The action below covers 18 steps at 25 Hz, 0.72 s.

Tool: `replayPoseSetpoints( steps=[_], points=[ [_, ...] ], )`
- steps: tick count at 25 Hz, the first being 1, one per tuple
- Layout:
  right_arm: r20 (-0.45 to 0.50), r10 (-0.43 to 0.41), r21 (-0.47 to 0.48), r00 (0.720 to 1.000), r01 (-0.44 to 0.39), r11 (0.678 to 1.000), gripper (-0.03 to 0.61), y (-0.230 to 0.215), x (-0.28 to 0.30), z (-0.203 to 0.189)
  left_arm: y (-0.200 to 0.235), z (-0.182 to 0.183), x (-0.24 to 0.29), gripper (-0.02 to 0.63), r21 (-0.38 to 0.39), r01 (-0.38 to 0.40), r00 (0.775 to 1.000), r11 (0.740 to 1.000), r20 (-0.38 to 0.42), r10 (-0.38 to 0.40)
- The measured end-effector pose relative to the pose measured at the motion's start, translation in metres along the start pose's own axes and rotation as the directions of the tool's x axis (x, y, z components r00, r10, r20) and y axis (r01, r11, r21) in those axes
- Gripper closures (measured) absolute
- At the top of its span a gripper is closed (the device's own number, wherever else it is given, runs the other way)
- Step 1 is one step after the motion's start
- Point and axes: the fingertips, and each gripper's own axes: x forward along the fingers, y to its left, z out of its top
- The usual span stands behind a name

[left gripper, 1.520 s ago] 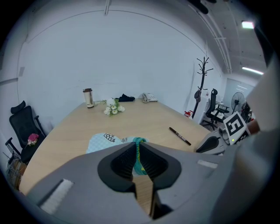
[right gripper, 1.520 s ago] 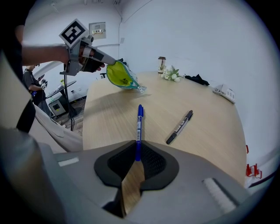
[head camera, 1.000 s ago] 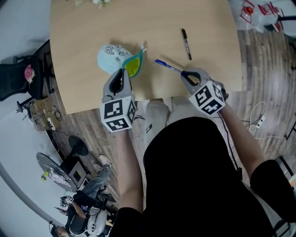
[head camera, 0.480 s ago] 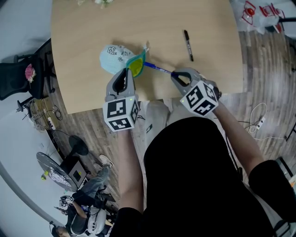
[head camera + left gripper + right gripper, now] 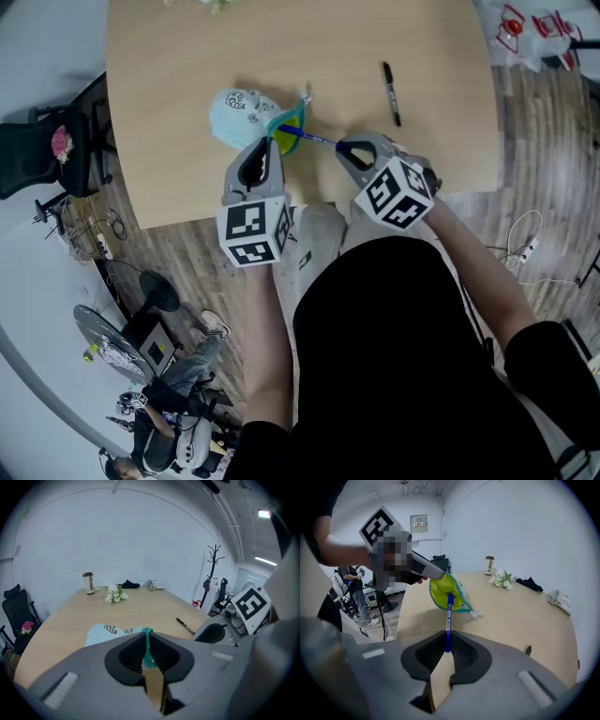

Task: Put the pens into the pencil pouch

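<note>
the pouch (image 5: pixel 439 590), by the table's (image 5: pixel 511 616) near edge, is clamped at its rim in the left gripper (image 5: pixel 146 639), the pen (image 5: pixel 449 616) in the right gripper (image 5: pixel 447 643); a low tip could be snagged on the zip (image 5: pixel 462 603).

Head camera's looking steeply down at the table (image 5: pixel 187 56); gripper cameras are skimming low, sharing the pencil pouch (image 5: pixel 105 631).

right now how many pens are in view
2. Blue pen in the right gripper, tip at the pouch mouth; black pen lying on the table. The pouch may hide more.
</note>
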Motion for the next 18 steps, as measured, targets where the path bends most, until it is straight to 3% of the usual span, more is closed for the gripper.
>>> replayPoseSetpoints(
  steps=[18],
  points=[
    [0.015,0.043,0.02,0.999,-0.043,0.999,0.534,-0.005,0.036,0.042,0.001,0.008,0.005,0.594,0.0,0.073,0.997,0.997,-0.007,-0.073]
  ],
)
